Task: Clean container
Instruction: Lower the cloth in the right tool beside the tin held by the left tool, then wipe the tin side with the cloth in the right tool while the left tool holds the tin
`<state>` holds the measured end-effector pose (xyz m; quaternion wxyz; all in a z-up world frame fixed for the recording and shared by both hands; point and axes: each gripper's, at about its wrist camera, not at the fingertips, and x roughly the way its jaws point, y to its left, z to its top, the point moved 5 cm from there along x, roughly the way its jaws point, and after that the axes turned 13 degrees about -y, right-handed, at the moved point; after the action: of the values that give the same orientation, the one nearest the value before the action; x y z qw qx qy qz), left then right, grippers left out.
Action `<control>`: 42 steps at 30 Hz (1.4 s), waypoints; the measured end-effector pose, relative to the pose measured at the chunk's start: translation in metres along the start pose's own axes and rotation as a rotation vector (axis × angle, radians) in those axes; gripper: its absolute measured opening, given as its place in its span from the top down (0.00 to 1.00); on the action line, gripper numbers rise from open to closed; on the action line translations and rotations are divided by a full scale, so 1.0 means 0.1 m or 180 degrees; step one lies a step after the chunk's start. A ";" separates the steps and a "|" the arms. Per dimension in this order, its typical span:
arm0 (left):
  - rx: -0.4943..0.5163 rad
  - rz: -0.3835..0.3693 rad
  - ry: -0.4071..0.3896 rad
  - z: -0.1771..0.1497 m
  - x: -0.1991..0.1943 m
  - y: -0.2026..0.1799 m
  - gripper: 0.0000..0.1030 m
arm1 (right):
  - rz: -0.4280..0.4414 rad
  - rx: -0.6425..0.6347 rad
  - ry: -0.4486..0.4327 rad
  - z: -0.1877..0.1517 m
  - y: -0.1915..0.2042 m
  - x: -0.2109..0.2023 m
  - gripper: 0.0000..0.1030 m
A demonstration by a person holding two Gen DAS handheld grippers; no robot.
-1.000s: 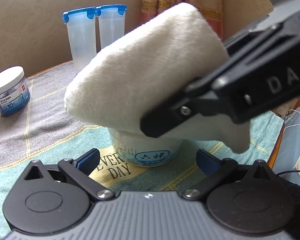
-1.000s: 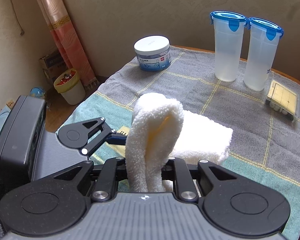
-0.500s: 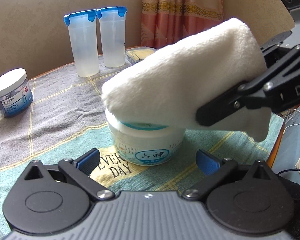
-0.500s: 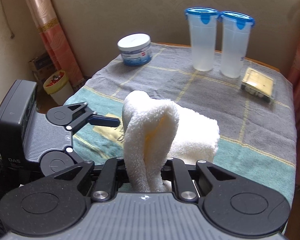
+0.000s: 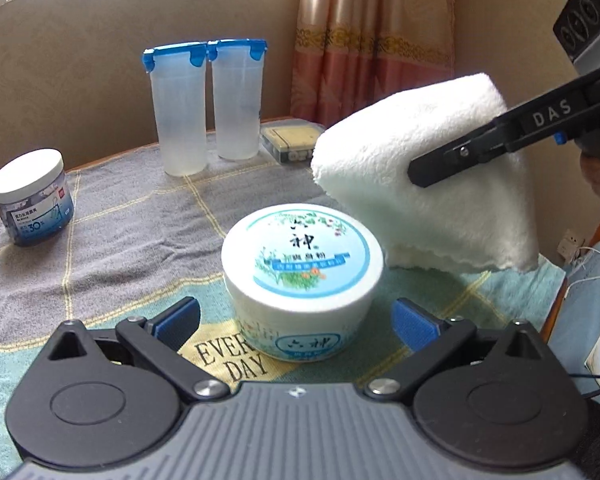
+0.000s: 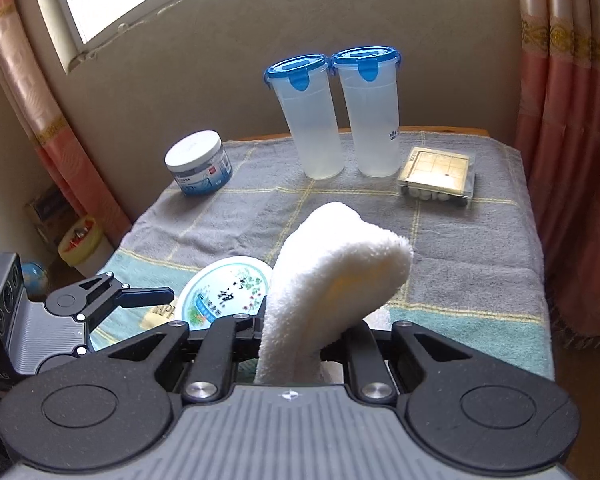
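I keep my right gripper (image 6: 296, 344) clamped on the folded white cloth (image 5: 424, 168), just right of the round tub (image 5: 302, 276), baring its lid. My left gripper (image 5: 296, 320) stands open around the tub, steadying without touching.

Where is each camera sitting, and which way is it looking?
Left wrist: sits on the left gripper, looking forward and down at the tub between its open fingers; the right gripper, shut on the towel, shows at right.
Right wrist: sits on the right gripper, looking forward and down across the table past the towel; the left gripper shows at left.
Both see: tub, towel, two tall cups, jar, flat box.
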<state>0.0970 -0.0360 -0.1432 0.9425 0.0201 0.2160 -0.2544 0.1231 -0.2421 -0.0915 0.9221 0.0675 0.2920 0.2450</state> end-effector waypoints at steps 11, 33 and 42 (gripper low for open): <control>0.0004 0.0074 -0.0066 0.09 0.01 0.06 0.01 | 0.0132 0.0164 0.0200 -0.10 -0.08 0.32 0.83; -0.0048 0.0175 -0.0109 0.08 -0.02 0.11 0.01 | 0.0236 -0.0039 0.0542 -0.52 0.15 0.14 0.81; -0.0065 0.0235 -0.0102 0.08 -0.06 0.12 0.01 | 0.0378 -0.0059 0.0586 -0.65 0.35 0.00 0.80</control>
<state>0.1018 -0.0237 -0.1348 0.9547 0.0144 0.2026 -0.2176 0.0716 -0.2129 -0.1350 0.8758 0.0534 0.3686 0.3070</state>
